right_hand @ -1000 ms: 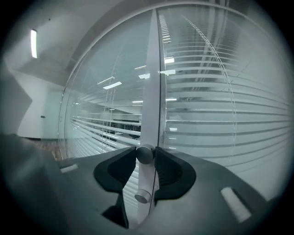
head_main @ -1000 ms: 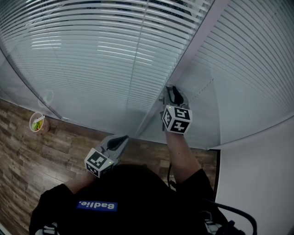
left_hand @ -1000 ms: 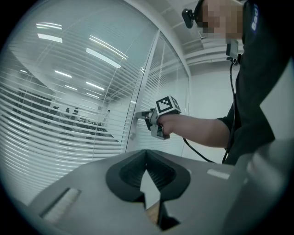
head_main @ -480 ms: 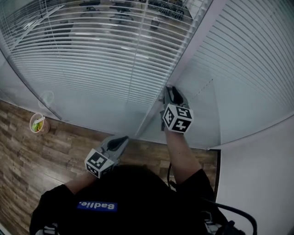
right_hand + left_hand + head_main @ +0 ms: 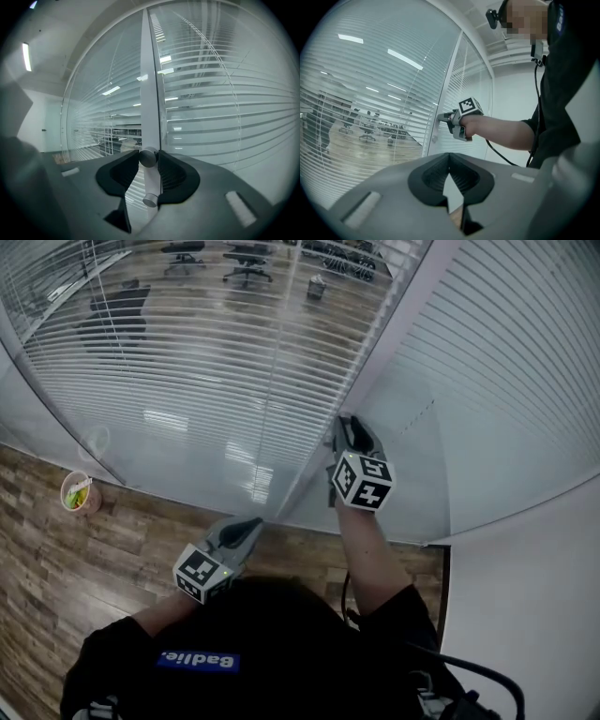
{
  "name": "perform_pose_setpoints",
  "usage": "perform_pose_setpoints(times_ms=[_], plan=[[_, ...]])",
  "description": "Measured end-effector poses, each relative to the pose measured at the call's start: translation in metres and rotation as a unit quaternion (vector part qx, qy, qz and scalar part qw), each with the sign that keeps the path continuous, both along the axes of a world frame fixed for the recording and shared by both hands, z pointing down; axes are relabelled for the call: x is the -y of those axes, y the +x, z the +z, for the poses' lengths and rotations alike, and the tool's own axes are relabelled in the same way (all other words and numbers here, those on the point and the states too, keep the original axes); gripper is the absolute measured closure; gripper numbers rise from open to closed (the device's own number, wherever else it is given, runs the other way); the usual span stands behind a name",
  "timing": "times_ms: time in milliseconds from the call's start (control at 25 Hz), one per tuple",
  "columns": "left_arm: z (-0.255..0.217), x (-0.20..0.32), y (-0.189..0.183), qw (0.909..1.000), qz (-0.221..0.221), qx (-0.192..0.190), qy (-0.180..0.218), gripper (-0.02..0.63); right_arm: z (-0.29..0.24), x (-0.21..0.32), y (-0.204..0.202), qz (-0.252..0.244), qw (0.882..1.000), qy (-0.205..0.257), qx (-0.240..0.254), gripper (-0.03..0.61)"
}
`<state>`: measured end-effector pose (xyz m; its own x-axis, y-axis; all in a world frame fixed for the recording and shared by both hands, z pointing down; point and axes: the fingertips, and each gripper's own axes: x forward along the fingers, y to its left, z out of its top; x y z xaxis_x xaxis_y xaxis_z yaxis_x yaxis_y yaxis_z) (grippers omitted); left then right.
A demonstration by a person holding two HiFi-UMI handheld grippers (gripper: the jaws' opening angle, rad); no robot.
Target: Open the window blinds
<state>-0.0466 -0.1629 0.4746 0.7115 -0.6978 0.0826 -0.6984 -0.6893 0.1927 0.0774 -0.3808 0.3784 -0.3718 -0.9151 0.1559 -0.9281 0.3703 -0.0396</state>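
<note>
Office spot with a wood-look floor and a glass partition right in front of us. Far left on the floor sits a little cup with something green and yellow in it, just beside the glass and well apart from both grippers. Above it, the left blinds have their slats tilted enough that we can see through to office chairs on the other side. Our left gripper hangs low in front of the glass, jaws pressed together with nothing in them. Next over is the white frame post between the two panes. Our right gripper is up against it, jaws clamped on the round blind knob that sticks out of the post. Past that, the right blinds look flat and pale in the head view, and we can't see through them there. Plain white wall at the far right.
</note>
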Motion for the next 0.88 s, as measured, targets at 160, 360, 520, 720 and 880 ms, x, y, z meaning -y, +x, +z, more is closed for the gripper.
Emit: perform_pose_setpoints(times_ms=[160,360,520,720,880], plan=[[0.0,-0.001,0.0,1.0,0.0,0.0,0.001,0.614,0.0,-0.001,0.0,0.001,1.0,-0.004,0.011,0.449],[0.0,0.0,0.0,1.0,-0.001,0.001,0.0,0.614,0.001,0.001,0.001,0.002,1.0,-0.005,0.011,0.449],[0.001,0.001,0.001,1.0,-0.001,0.001,0.001,0.614,0.002,0.003,0.002,0.003,1.0,-0.006,0.017,0.448],[0.002,-0.001,-0.004,1.0,-0.005,0.001,0.003,0.614,0.004,0.002,0.004,0.006,1.0,-0.005,0.02,0.445],[0.001,-0.002,-0.011,0.9999,-0.011,0.002,0.006,0.614,0.001,0.0,0.003,0.008,1.0,0.013,-0.01,0.443]])
